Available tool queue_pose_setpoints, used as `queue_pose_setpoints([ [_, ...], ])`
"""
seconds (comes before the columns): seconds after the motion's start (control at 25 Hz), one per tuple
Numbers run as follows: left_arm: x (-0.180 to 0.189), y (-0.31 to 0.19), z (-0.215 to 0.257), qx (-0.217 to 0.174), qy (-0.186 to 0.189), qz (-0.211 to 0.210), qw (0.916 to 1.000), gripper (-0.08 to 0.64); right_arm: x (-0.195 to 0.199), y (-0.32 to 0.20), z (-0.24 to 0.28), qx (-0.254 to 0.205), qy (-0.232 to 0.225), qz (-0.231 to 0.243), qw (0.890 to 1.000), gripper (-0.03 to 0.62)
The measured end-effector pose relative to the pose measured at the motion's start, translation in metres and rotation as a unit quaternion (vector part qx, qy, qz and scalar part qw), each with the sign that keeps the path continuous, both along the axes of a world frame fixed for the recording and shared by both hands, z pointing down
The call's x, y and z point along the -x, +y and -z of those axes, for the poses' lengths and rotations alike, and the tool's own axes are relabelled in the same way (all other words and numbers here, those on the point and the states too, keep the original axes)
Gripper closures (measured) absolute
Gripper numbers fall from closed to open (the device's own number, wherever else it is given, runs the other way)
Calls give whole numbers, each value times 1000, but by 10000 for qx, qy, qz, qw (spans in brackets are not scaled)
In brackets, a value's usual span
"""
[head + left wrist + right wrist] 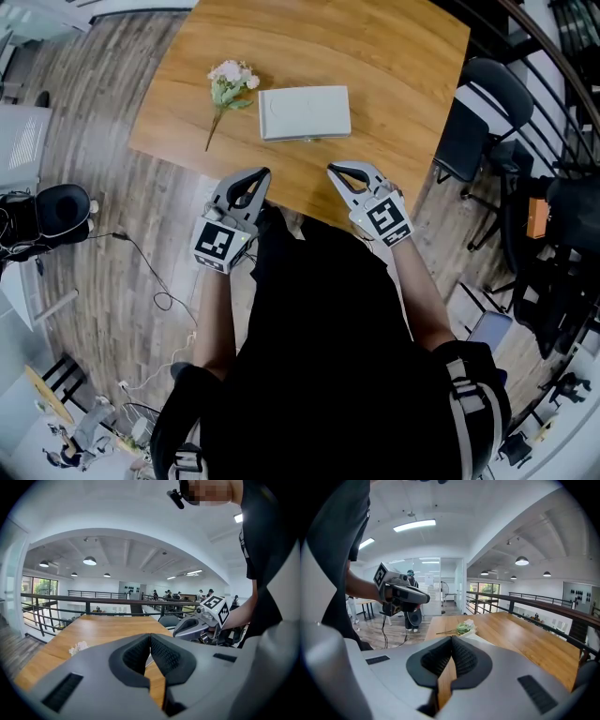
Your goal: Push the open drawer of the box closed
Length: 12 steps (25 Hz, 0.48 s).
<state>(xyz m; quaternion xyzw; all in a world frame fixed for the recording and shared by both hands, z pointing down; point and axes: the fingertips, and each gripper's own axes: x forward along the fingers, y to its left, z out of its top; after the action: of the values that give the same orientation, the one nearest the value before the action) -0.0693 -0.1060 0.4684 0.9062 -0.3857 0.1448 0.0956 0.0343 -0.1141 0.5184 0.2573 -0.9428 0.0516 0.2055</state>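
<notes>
Both grippers are hovering over the near edge of the wooden surface (394, 56), side by side and apart from each other. The left gripper (263, 174) is holding its jaws pressed together with nothing between them, as its own view is showing (150, 635). The right gripper (331, 170) is likewise keeping its jaws closed tip to tip on nothing (451, 638).

The white box (305, 112) is lying flat on the surface ahead of both grippers, roughly midway between their lines of aim and clear of their tips. From above, whether its drawer is standing out cannot be told. In the right gripper view only a pale edge of the box (479, 637) is peeking just beyond the jaw tips.

A small sprig of flowers (228, 84) is resting beside the box, ahead of the left gripper and touching neither gripper.

A black chair (483, 117) is standing off the surface to the right gripper's outer side.
</notes>
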Motion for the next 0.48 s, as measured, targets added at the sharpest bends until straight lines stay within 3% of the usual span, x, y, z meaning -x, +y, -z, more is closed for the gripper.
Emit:
queue_pose_setpoints([
  [0.48, -16, 1, 8, -95, -1, 10, 10000, 537, -18, 4, 4, -52, -54, -6, 10000, 578],
])
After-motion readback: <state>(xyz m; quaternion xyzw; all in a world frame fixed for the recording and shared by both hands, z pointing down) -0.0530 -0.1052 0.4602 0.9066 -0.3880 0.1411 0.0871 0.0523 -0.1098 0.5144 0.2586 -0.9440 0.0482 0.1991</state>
